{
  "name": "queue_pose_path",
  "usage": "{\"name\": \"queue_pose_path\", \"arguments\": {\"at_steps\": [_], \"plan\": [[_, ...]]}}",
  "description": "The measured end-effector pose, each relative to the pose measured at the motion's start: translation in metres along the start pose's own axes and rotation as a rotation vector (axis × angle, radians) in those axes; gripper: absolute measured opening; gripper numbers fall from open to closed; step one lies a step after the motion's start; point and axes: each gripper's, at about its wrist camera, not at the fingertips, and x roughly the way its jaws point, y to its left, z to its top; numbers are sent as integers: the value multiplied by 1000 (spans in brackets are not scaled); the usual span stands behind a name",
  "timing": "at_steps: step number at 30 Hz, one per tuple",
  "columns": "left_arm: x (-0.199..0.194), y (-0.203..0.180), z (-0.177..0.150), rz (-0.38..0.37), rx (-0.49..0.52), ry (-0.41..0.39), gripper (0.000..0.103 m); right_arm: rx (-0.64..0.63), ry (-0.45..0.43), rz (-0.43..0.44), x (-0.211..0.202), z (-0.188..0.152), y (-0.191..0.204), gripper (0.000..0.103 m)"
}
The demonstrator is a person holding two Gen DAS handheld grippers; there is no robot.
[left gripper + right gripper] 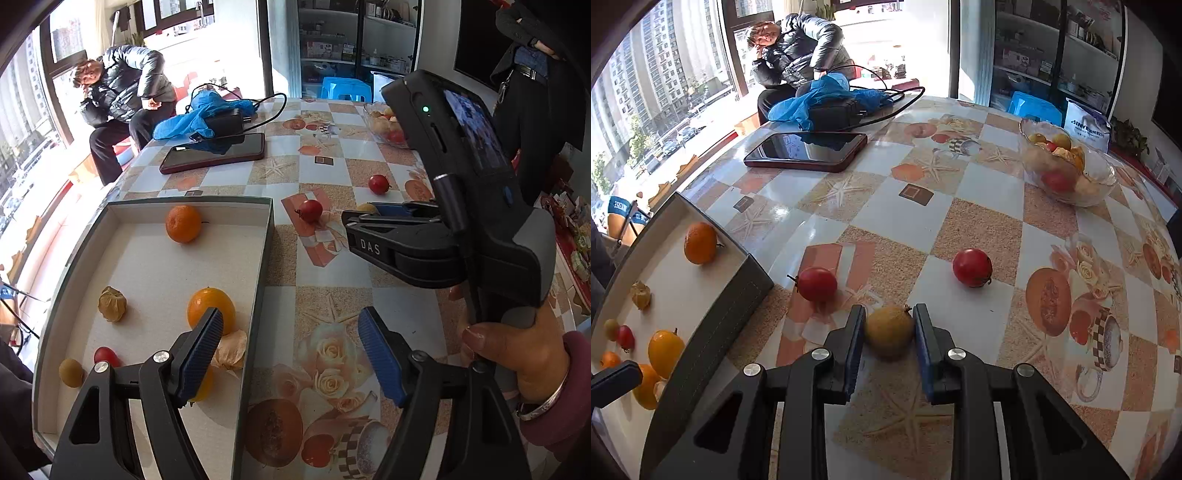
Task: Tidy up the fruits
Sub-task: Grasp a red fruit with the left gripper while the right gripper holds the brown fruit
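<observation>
right gripper [889, 325]: jaws clamp yellow fruit [888, 330], lower centre | left gripper [290, 354]: jaws open, empty | box [258, 266] left

Yellow fruit [889, 330] on worktop, pinched between right tool [888, 345] pads. Two red fruits [817, 283] [972, 267] loose just beyond it. Box [258, 295] at left holds oranges [183, 223], husked fruit [112, 304], small red one [106, 356]. Glass bowl [1104, 184] of fruit far right.
</observation>
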Motion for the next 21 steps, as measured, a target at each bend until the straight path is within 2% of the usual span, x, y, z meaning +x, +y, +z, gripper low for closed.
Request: {"name": "queue_pose_path", "arguments": {"at_steps": [7, 12, 16, 19, 21], "plan": [[7, -18, 19, -15, 1, -10, 79, 14, -24, -64, -39, -53, -42, 28], [30, -51, 47, 1, 70, -27, 79, 133, -56, -133, -83, -110, -90, 28], [59, -77, 71, -1, 97, -25, 79, 267, -84, -105, -105, -135, -120, 28], [80, -91, 89, -2, 94, -20, 79, 330, -105, -68, -109, -140, -131, 28], [92, -99, 100, 23, 100, -29, 78, 344, -113, -66, -109, -139, -131, 28]]}}
